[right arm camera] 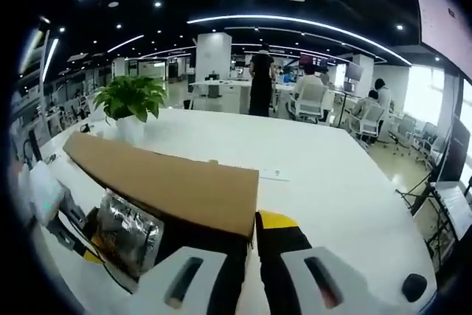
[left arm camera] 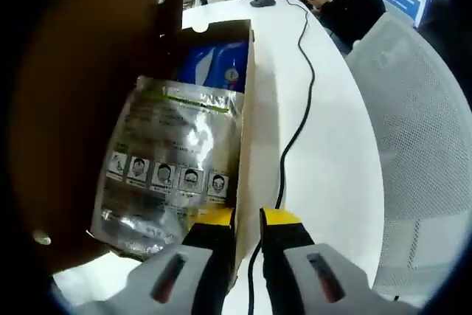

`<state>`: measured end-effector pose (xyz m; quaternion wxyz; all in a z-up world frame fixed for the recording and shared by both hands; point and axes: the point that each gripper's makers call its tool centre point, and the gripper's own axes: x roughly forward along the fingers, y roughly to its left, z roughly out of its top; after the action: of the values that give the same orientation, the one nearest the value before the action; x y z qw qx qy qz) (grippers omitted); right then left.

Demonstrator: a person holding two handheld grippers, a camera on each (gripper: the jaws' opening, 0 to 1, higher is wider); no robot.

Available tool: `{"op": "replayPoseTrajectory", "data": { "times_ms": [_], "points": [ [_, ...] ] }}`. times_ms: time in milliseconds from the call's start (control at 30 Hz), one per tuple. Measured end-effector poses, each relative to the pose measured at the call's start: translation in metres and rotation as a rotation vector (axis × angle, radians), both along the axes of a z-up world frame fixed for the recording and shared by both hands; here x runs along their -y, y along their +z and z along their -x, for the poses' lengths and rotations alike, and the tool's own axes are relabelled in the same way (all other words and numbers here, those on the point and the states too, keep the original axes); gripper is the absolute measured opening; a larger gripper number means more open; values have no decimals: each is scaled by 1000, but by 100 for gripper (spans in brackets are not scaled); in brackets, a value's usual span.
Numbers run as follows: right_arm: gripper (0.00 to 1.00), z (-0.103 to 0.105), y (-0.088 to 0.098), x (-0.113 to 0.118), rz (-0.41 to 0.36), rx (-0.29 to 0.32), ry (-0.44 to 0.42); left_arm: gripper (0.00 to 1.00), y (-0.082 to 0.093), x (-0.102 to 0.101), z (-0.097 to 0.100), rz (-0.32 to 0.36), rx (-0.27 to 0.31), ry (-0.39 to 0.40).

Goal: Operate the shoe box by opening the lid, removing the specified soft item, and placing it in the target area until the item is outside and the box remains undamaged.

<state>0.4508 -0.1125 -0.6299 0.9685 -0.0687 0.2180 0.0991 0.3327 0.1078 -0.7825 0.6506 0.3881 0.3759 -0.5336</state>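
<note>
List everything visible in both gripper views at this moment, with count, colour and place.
Shoe box: one, brown cardboard, on the white table, lid raised.
Silver pouch: one, shiny foil with printed pictures, lying in the box.
Blue item: one, in the box beyond the pouch.
Table: one, white.
Cable: one, black, running across the table beside the box.
Mesh chair: one, white, beside the table.
Potted plant: one, green in a white pot, on the table.
People: several, in the office background.
Left gripper: yellow-tipped, astride the box's side wall.
Right gripper: yellow-tipped, at the lid's edge.
</note>
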Motion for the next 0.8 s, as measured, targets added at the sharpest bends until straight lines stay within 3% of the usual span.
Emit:
{"op": "replayPoseTrajectory", "data": {
  "times_ms": [67,200,233,300,367,467,567,800],
  "points": [
    [0,0,0,0,5,-3,7,9,1,0,-4,-8,34,7],
    [0,0,0,0,7,-6,6,12,-4,-1,1,-5,8,-24],
    [1,0,0,0,7,-8,5,12,-10,-3,1,-35,9,-30],
    [2,0,0,-1,10,-9,8,9,-11,-4,-6,-76,70,-54],
    [2,0,0,-1,16,-12,13,10,-17,-4,-4,-102,52,-23],
    [3,1,-1,-2,15,-15,18,10,-19,-3,-6,-100,57,7],
    [3,1,-1,-2,21,-18,23,10,-19,0,-7,-57,34,45],
    [3,2,-3,-1,27,-27,32,5,-24,2,-10,-50,47,59]
  ]
}}
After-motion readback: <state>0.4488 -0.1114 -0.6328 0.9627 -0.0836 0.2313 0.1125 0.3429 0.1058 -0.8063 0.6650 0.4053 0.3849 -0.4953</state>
